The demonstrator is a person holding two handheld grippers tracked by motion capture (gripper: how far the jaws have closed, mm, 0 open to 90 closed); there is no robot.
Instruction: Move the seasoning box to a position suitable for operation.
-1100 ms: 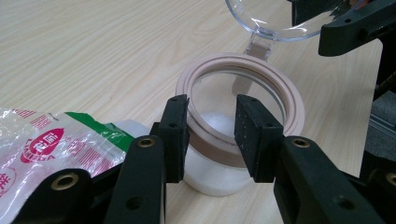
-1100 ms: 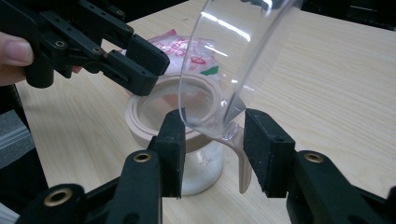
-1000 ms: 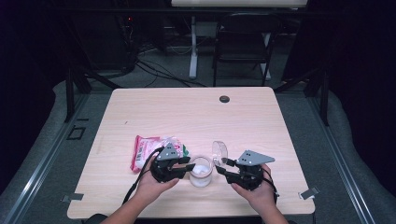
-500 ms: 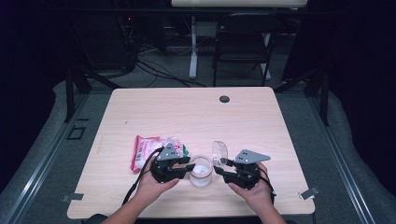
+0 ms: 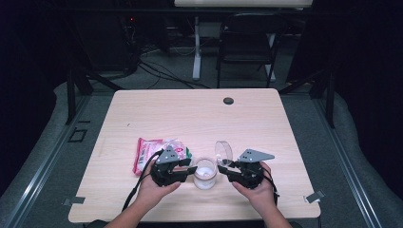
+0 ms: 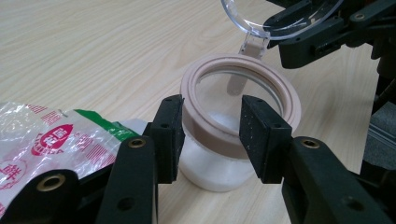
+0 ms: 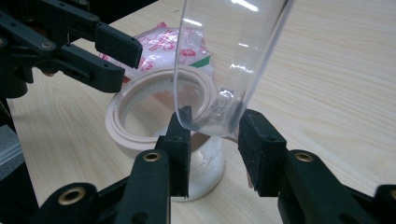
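Observation:
A clear jar [image 5: 205, 173] with a beige rim [image 6: 280, 88] and white powder inside stands near the table's front edge. Its hinged clear lid [image 5: 223, 152] stands upright, open. My left gripper [image 5: 192, 170] is at the jar's left side. Its jaws [image 6: 212, 135] are open, right up against the rim's near side. My right gripper [image 5: 223, 170] is at the jar's right side. Its jaws [image 7: 214, 135] are shut on the lower edge of the lid [image 7: 233, 46], by the hinge. A red, white and green plastic bag [image 5: 149, 151] lies to the left of the jar.
The light wooden table [image 5: 199, 118] has a dark round grommet [image 5: 228, 100] near its far edge. A black chair [image 5: 247, 42] and cables are on the floor beyond it. The person's hands come in over the front edge.
My right gripper has moved left, in to the jar's lid, and its jaws now hold the lid's lower edge. The left gripper and the jar have stayed put.

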